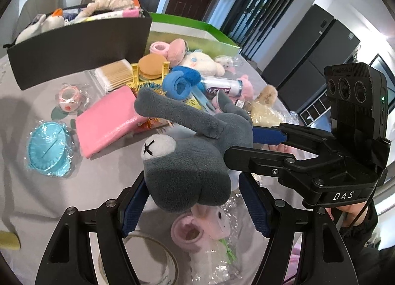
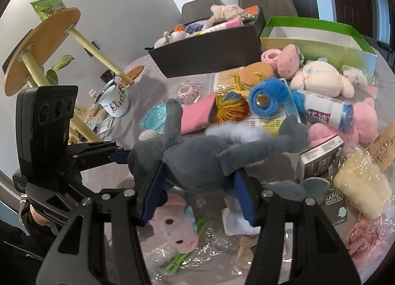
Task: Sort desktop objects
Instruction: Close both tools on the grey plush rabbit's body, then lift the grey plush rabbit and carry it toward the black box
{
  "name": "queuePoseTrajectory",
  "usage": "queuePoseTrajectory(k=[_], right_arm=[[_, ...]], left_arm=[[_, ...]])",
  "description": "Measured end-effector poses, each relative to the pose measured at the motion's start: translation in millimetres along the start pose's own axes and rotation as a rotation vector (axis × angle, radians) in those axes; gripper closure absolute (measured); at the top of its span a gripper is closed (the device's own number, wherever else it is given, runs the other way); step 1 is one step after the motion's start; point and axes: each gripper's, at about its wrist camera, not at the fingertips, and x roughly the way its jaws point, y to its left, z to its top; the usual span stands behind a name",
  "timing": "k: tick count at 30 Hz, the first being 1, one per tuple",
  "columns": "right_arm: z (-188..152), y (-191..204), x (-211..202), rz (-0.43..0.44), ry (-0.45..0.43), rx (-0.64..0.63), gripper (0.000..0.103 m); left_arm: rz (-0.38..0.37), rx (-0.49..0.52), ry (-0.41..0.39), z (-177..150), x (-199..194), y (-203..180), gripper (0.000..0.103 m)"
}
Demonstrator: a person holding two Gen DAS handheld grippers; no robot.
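Note:
A grey plush toy (image 1: 187, 161) with a white eye hangs above the table between both grippers. My left gripper (image 1: 195, 208) has its blue pads on either side of the plush's head and grips it. My right gripper (image 2: 197, 191) is shut on the plush's body (image 2: 195, 161); it also shows in the left wrist view (image 1: 259, 146), coming in from the right. A black fabric bin (image 1: 79, 45) full of soft toys stands at the back left. A green box (image 2: 321, 35) stands behind the pile.
The table holds a pink pouch (image 1: 108, 122), a teal wrapped dish (image 1: 47, 149), a blue rolled sock (image 1: 182, 82), a white plush (image 2: 321, 77), a pink plush (image 2: 355, 122), a tape roll (image 1: 153, 260) and a pink wrapped toy (image 1: 197, 228). A mug (image 2: 116, 100) stands at the left.

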Motion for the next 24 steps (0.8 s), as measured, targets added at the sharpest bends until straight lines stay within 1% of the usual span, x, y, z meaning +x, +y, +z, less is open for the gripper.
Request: queuePoseTrajectory(k=[13,24], right_arm=[[5.5,21.1,-21.0,-0.007,-0.041,-0.038,0.047],[23.4,39.5,-38.0,0.004,-0.090,-0.061,0.048]], left_arm=[[0.009,0.028,-0.052,2.2,-25.6,-9.4,0.030],[0.022,0.052,-0.117,15.3,-56.4,-11.8,0.030]])
